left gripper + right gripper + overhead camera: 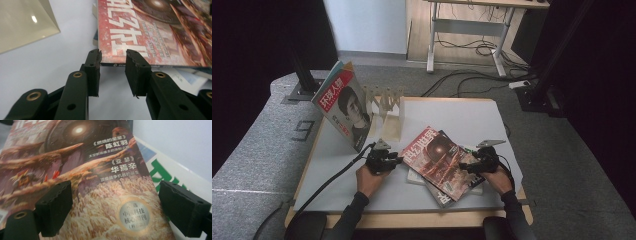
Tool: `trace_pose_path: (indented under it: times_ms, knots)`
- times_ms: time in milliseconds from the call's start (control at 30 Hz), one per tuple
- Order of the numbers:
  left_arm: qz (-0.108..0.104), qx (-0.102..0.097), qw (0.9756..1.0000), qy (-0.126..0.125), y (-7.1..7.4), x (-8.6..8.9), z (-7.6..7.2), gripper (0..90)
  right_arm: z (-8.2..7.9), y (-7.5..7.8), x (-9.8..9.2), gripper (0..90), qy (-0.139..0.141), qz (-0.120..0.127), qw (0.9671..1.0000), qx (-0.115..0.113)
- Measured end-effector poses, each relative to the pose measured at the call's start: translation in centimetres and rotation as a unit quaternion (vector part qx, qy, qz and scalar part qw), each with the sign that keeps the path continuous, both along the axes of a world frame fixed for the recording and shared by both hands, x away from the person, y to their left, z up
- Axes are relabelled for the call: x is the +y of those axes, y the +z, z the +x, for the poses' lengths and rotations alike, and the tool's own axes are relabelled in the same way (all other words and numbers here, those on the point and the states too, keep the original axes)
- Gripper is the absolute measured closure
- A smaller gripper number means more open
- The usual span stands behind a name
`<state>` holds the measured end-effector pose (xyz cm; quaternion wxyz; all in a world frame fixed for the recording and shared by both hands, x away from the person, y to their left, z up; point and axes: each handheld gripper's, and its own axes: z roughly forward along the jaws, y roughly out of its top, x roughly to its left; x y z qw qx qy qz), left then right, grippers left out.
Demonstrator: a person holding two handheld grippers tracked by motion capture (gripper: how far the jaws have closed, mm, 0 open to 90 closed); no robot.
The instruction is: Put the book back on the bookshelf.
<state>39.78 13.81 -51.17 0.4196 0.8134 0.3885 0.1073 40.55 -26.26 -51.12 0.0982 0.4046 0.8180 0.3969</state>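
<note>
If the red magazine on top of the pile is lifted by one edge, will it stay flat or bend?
The red magazine looks thin, so it would probably droop when held by one edge. Its cover shines under the light, so it may slide on the magazines below. It seems light for its size.

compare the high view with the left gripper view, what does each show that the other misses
High view alone: the upright magazine leaning at the rack, the right gripper at the red magazine's far side, and both forearms. Left gripper view alone: the left gripper close up, jaws apart and level with the red magazine's near edge, not pressing it. Both: the red magazine atop a stack on the white table.
</note>
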Motion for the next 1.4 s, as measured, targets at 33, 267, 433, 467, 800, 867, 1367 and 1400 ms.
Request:
trace_pose_path:
  times_ms: [33,267,433,467,800,867,1367,1400]
  knots:
    - [0.002,0.0,1.0,0.0,0.0,0.0,0.1,64.2,-0.2,0.0,0.0,13.4,0.001,0.0,1.0,0.0]
    - [0.008,-0.003,0.9999,0.008,0.1,-0.2,1.0,64.2,-1.5,0.1,-0.1,14.1,0.003,-0.002,1.0,-0.002]
    - [0.008,-0.005,0.9999,0.014,0.1,-0.2,1.6,64.2,-2.2,0.1,0.0,14.3,0.004,-0.001,1.0,-0.003]
    - [0.003,-0.003,0.9999,0.016,0.1,-0.2,1.7,64.2,-2.3,0.1,0.0,14.4,0.004,-0.001,1.0,-0.004]
    - [0.009,-0.007,0.9996,0.027,0.2,-0.5,2.7,64.2,-3.7,0.2,0.0,15.7,0.007,0.007,0.9999,-0.006]
    - [0.01,-0.007,0.9996,0.026,0.2,-0.6,2.9,63.9,-4.0,0.2,0.0,15.9,0.005,0.006,0.9999,-0.011]
    - [0.013,-0.008,0.9992,0.036,0.2,-1.3,4.0,62.2,-5.5,0.3,-0.3,18.1,0.008,0.015,0.9998,-0.009]
    - [0.014,-0.008,0.9992,0.037,0.2,-1.4,4.1,62.2,-5.6,0.3,-0.3,18.1,0.007,0.016,0.9998,-0.008]
